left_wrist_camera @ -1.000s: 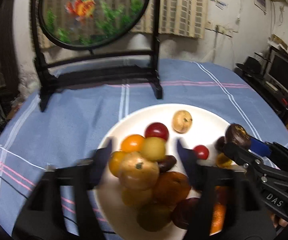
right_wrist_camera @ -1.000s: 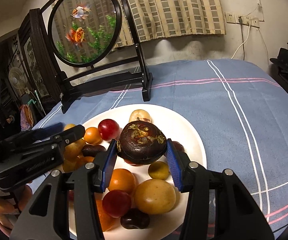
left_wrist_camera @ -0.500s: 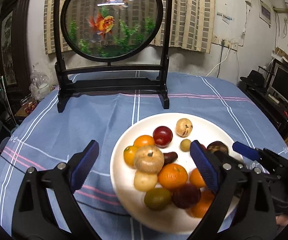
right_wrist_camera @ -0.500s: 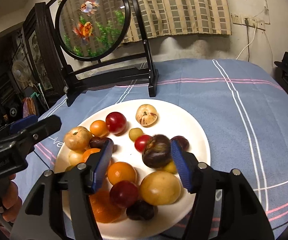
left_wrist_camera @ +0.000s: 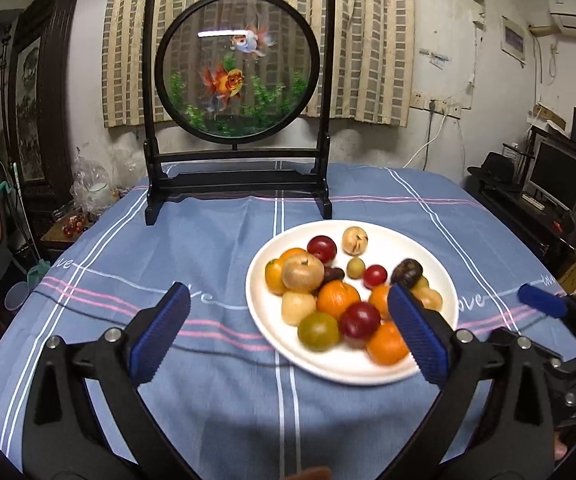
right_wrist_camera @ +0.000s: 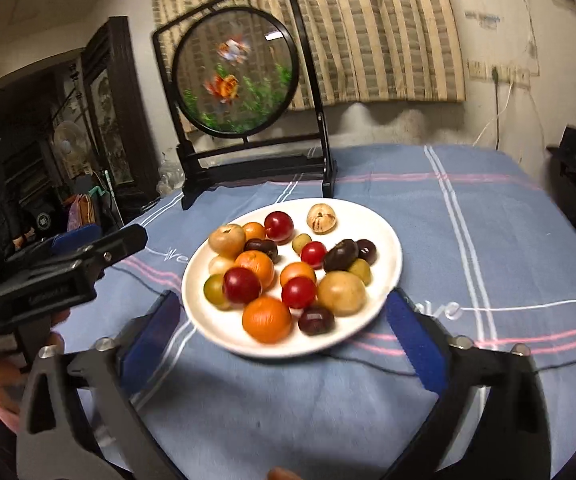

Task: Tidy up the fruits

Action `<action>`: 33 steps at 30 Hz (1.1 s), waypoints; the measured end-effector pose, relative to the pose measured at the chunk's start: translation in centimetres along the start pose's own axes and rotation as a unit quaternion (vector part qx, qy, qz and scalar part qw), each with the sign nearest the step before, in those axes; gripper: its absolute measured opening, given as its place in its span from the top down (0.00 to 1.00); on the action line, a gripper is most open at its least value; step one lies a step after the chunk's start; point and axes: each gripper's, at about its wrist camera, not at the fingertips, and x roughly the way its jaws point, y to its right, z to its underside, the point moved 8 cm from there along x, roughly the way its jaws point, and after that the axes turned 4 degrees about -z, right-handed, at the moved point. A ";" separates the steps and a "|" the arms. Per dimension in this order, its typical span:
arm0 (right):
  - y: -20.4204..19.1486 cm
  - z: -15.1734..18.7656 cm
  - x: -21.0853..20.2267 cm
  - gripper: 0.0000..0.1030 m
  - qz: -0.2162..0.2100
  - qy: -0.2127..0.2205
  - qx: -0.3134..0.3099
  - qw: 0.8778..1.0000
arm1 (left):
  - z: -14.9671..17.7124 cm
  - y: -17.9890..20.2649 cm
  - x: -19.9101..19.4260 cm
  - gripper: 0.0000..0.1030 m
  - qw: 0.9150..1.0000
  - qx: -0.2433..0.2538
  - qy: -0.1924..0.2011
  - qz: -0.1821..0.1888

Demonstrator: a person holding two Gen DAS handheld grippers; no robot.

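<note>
A white plate [left_wrist_camera: 352, 372] [right_wrist_camera: 388, 240] on the blue cloth holds several fruits: oranges, red plums, small green ones. A tan round fruit [left_wrist_camera: 303, 273] [right_wrist_camera: 227, 237] lies at its left, and a dark purple mangosteen [left_wrist_camera: 407, 272] [right_wrist_camera: 340, 255] at its right. My left gripper [left_wrist_camera: 286, 288] hangs short of the plate's near edge, jaws opening wide with nothing in them. My right gripper [right_wrist_camera: 281, 296] is also back from the plate, jaws opening and bare. Each gripper shows at the side of the other's view, the right one's blue fingertip [left_wrist_camera: 540, 306] and the left one's black finger [right_wrist_camera: 99, 248].
A round goldfish screen on a black stand [left_wrist_camera: 239, 68] [right_wrist_camera: 235, 72] rises at the table's far side behind the plate. The blue striped tablecloth [left_wrist_camera: 167, 248] spreads left of the plate. A monitor and shelves [left_wrist_camera: 560, 176] stand off to the right, with dark furniture at the left.
Both grippers opened and drew back and up from the plate. The left one let go of the tan fruit and the right one let go of the mangosteen; both fruits now rest on the plate.
</note>
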 end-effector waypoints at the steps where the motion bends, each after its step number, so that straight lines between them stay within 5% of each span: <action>1: -0.2 0.6 -0.6 0.01 0.007 -0.005 -0.013 1.000 | 0.5 0.0 -0.4 0.02 1.000 0.001 -0.002 -0.001; 14: 0.0 6.8 -3.6 0.01 0.035 -0.054 -0.049 0.997 | 4.9 0.4 -3.1 0.02 0.999 0.037 -0.014 0.001; 33: 0.5 7.1 -3.2 0.01 0.046 -0.067 -0.045 0.996 | 5.9 1.2 -3.1 0.02 0.998 0.052 -0.030 0.012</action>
